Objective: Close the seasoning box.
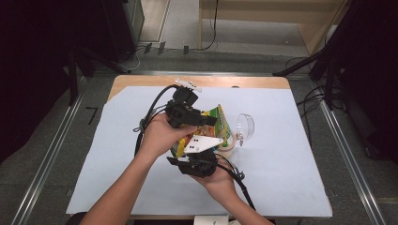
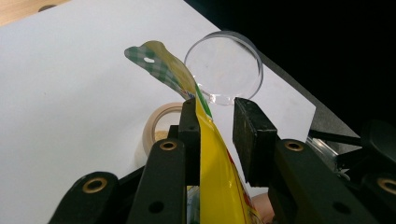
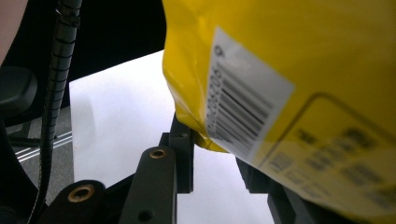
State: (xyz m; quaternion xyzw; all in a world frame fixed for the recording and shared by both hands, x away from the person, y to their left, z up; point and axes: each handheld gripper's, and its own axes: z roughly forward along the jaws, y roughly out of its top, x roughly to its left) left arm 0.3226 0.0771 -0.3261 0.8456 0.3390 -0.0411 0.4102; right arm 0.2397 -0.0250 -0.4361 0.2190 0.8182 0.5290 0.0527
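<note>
White sheeting covers most of the wooden tabletop [image 1: 141, 80], with grey floor and dark equipment around it. Held above the middle of the sheet is a yellow snack bag [image 1: 217, 123] with a green-and-white checked top edge, a small hang hole in that edge and some red and green print on its face. On the bag's back, seen in the right gripper view, sits a white label with a black barcode beside an outlined panel of small print; the digits and words are too blurred to read.

Just under the bag stands a round beige container [image 2: 159, 125], open at the top, and near it a clear plastic lid [image 2: 225, 70] lies tilted on the sheet.

Left gripper [image 1: 184, 112] is held in the left hand [image 1: 159, 133], forearm reaching in from the bottom edge; its fingers [image 2: 189, 135] stand apart, the bag's upper part passing between them and lying against one pad, clear of the other. Right gripper [image 1: 197, 164] sits below the bag in the right hand [image 1: 220, 180]; whether its fingers press the bag's lower corner I cannot tell.
</note>
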